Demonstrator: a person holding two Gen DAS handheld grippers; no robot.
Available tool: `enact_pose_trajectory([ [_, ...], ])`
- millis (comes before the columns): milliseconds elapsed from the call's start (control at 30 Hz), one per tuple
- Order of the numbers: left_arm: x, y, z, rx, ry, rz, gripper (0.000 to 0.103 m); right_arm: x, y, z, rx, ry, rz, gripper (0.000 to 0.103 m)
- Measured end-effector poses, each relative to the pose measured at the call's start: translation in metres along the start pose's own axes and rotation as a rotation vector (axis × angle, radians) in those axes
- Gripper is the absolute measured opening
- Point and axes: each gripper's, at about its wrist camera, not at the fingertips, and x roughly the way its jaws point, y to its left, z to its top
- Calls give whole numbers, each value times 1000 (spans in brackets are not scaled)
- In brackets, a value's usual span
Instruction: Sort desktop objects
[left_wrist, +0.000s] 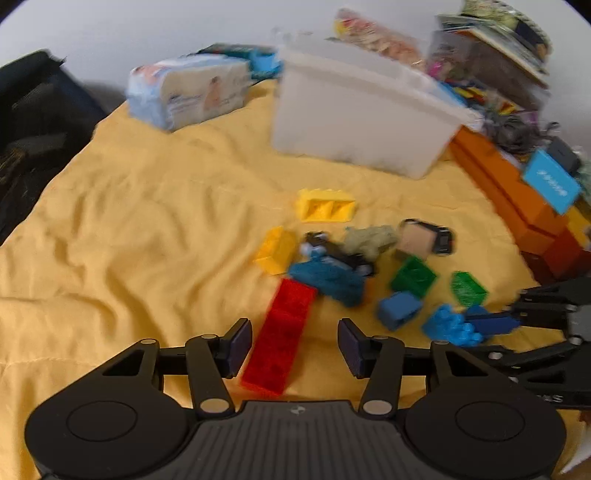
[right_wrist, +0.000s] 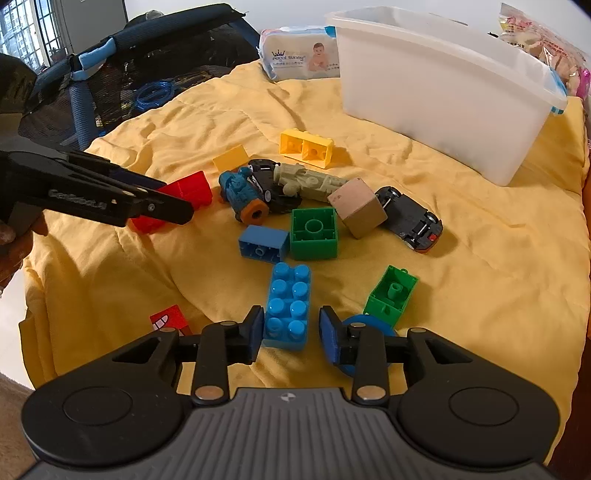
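Observation:
Toys lie scattered on a yellow cloth (right_wrist: 461, 288). My left gripper (left_wrist: 293, 345) is open, its fingers either side of the near end of a long red brick (left_wrist: 284, 332). My right gripper (right_wrist: 291, 334) is open around the near end of a light blue studded brick (right_wrist: 288, 308); both also show in the left wrist view, the gripper (left_wrist: 491, 325) and the brick (left_wrist: 448, 325). A white plastic bin (right_wrist: 439, 85) stands behind the pile. Green bricks (right_wrist: 314, 232) (right_wrist: 389, 295), a blue brick (right_wrist: 264, 243), yellow bricks (right_wrist: 306, 146), a wooden cube (right_wrist: 358, 206), toy cars (right_wrist: 410, 218) and a blue toy train (right_wrist: 242, 199) lie between.
A pack of baby wipes (right_wrist: 299, 53) lies at the back beside the bin. A dark mesh playpen (right_wrist: 122, 74) stands at the left. Orange boxes (left_wrist: 517, 199) and cluttered bags (left_wrist: 491, 62) line the right side. A blue disc (right_wrist: 365, 325) lies under my right finger.

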Motion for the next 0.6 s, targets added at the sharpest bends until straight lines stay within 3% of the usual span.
enact_pose_trajectory([
  [100,-5,-23,-1,93,-2,-67,55,1,-1,0,5,2,-2,38],
  [300,-6,-54,-6,122,41,-192,55,0,-2,0,5,0,-1,38],
  [500,-23,-51,-5,164,-34,-53,55,0,-3,0,13,-2,-1,39],
  [600,-9,-44,-3,176,3,34,55,1,-3,1,16,-3,-2,39],
])
